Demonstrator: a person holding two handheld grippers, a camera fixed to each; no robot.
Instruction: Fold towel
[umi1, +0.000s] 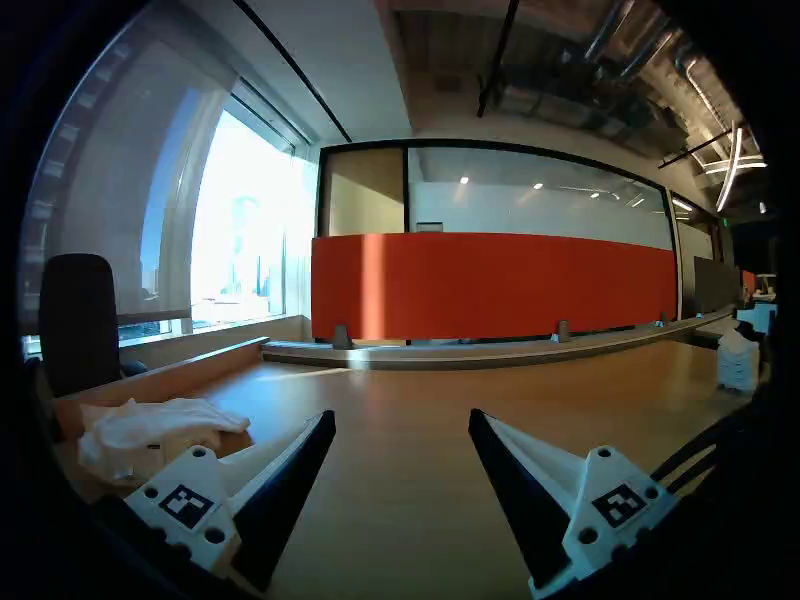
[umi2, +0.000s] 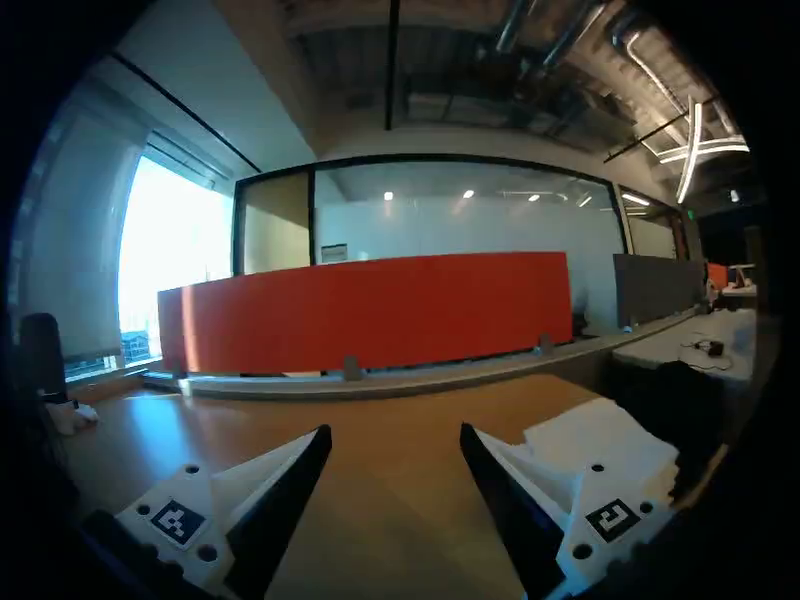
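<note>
Lying crumpled, towel (umi1: 150, 428) stretches sideways, left of gaping left claw (umi1: 401, 414).

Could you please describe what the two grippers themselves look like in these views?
The left gripper and right gripper look alike: each has two wedge-shaped jaws tapering to a point, white on the outside with dark inner faces. Every jaw carries a square black-and-white marker and a few small round holes. What look like thin dark cables curve beside the left gripper.
</note>
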